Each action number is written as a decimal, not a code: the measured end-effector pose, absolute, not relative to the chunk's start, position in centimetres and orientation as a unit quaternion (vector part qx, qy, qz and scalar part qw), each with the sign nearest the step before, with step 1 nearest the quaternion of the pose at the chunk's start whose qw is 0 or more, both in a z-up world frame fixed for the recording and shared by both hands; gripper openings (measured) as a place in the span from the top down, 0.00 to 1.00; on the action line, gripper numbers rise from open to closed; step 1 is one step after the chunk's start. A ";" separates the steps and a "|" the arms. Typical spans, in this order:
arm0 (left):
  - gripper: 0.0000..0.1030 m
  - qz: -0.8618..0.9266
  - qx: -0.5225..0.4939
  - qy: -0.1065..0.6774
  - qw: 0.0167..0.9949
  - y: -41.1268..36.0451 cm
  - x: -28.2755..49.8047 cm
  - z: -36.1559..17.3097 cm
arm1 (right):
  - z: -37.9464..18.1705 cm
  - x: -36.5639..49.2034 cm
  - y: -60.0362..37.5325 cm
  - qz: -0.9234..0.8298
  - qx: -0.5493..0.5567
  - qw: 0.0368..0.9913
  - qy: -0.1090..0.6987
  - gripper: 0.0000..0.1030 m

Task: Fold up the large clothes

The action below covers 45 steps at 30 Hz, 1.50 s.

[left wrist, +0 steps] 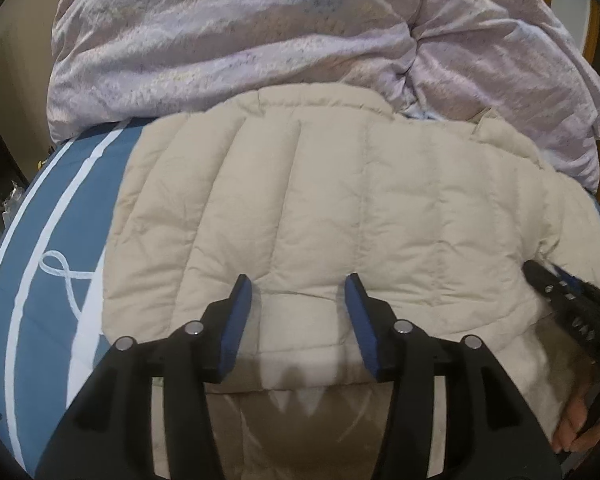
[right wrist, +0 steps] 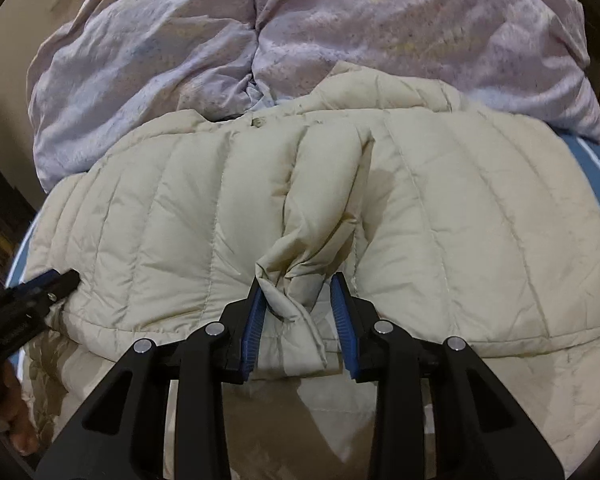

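A cream quilted puffer jacket [left wrist: 340, 208] lies spread on the blue bed, also filling the right wrist view [right wrist: 180, 232]. My left gripper [left wrist: 298, 284] is open and empty, hovering over the jacket's near edge. My right gripper [right wrist: 298, 284] has a bunched fold of the jacket [right wrist: 300, 256] between its blue pads [right wrist: 254, 328]; the jaws stand fairly wide and the fabric touches the left pad only. The right gripper shows at the right edge of the left wrist view [left wrist: 560, 300], the left gripper at the left edge of the right wrist view [right wrist: 32, 292].
A crumpled lilac duvet [left wrist: 260, 40] lies piled behind the jacket, also in the right wrist view [right wrist: 340, 32]. The blue sheet with white stripes [left wrist: 48, 240] shows to the left. The bed's edge and dark floor lie beyond it.
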<state>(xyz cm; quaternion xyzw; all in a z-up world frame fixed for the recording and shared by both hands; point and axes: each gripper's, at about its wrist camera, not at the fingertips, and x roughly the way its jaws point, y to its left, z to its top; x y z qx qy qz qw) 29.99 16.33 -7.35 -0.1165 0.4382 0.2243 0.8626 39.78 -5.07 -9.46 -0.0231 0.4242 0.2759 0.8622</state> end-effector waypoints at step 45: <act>0.45 0.132 -0.234 0.381 0.885 15.9 0.8 -8.6 | -10.2 23.8 -33.8 0.234 0.050 0.884 0.402 0.22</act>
